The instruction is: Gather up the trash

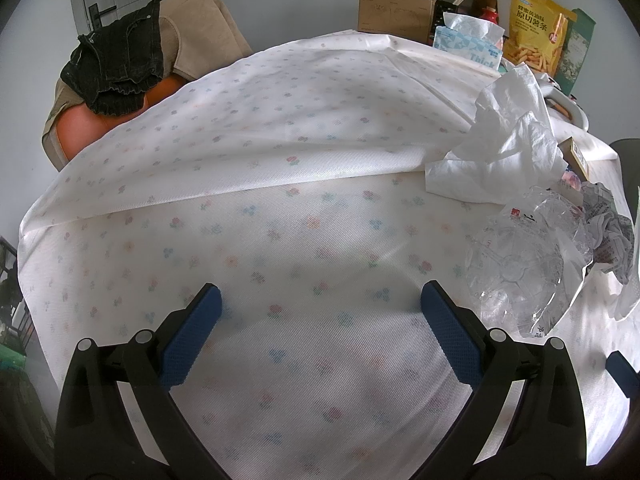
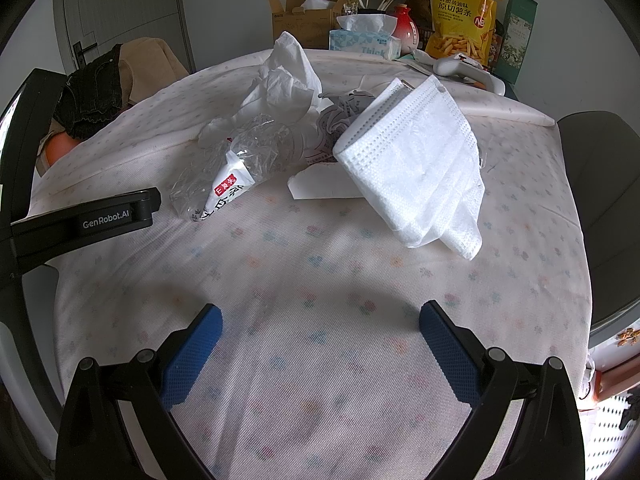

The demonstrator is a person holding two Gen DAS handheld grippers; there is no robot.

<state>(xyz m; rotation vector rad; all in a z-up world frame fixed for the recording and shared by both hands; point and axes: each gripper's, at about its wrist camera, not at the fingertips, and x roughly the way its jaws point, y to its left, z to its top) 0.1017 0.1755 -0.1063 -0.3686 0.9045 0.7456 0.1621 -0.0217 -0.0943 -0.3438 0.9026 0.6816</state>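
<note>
A pleated white face mask (image 2: 416,168) with a dimpled weave lay folded mid-counter, beside crumpled printed paper (image 2: 340,120), a crinkled clear plastic wrapper (image 2: 244,160) and wadded white tissue (image 2: 284,76). All sat on the counter's (image 2: 320,280) flower-dotted woven cloth. The right gripper (image 2: 321,348) and left gripper (image 1: 320,332) hovered with blue textured fingers (image 2: 192,356) spread apart, empty.

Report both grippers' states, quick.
Left gripper: open, holding nothing, above the bare tablecloth.
Right gripper: open, holding nothing, short of the face mask.
</note>
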